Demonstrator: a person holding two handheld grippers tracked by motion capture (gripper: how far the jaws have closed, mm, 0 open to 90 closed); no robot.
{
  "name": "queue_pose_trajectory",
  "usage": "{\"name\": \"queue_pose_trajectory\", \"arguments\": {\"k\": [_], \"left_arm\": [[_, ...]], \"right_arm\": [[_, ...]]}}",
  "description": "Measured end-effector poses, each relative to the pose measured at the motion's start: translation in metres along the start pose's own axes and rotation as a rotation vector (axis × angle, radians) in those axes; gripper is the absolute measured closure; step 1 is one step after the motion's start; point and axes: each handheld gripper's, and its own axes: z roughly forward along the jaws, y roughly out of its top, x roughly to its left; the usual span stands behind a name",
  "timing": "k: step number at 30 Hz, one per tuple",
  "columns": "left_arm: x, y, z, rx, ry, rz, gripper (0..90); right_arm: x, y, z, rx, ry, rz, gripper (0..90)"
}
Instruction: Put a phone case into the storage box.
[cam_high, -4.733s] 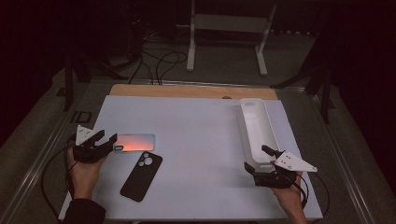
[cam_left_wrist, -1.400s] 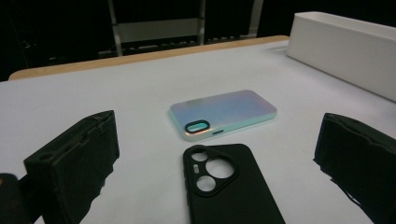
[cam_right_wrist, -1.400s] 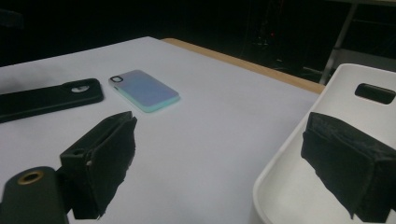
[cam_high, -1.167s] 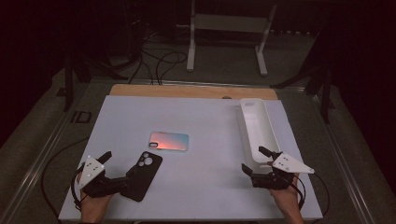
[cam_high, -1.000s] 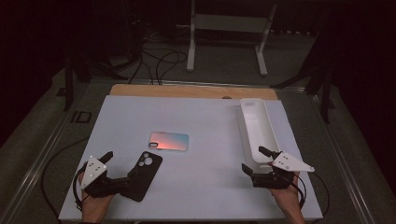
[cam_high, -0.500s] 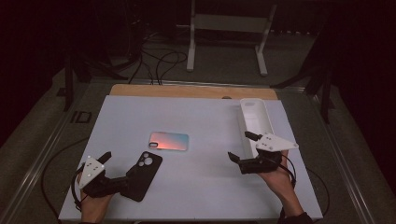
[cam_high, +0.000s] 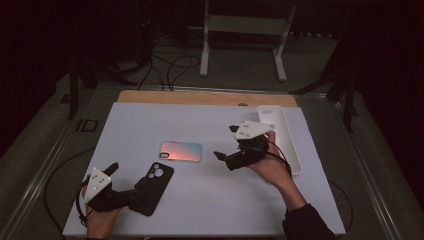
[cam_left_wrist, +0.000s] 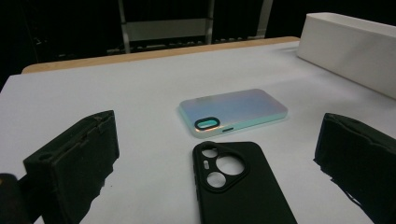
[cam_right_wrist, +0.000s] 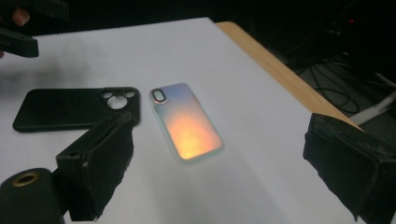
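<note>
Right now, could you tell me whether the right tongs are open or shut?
Open. In the right gripper view the right tongs have their two black jaws spread wide apart, nothing between them, with the iridescent phone case lying on the table ahead.

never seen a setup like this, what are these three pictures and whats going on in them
A person sits at a table holding a hand-held gripper in each hand. One picture looks down from above. The other two come from small cameras riding on each gripper, looking out between its two black fingers. On the table lie a black phone case, a shiny pastel phone case and a long white tray. The left gripper sits at the black case, open around its end. The right gripper is open, pointing at the pastel case. Nothing is lifted.
</note>
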Motion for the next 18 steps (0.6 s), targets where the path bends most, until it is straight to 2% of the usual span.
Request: {"name": "queue_pose_trajectory", "arguments": {"k": [8, 14, 18], "left_arm": [[0.000, 0.000, -0.001, -0.004, 0.002, -0.001, 0.0], [0.000, 0.000, -0.001, -0.003, 0.000, -0.002, 0.1], [0.000, 0.000, -0.001, -0.007, 0.000, -0.003, 0.0]], "right_arm": [[-0.002, 0.015, 0.043, 0.061, 0.056, -0.022, 8.4], [-0.007, 0.020, 0.075, 0.117, 0.091, -0.023, 8.3], [-0.009, 0.020, 0.095, 0.138, 0.132, -0.021, 8.3]]}}
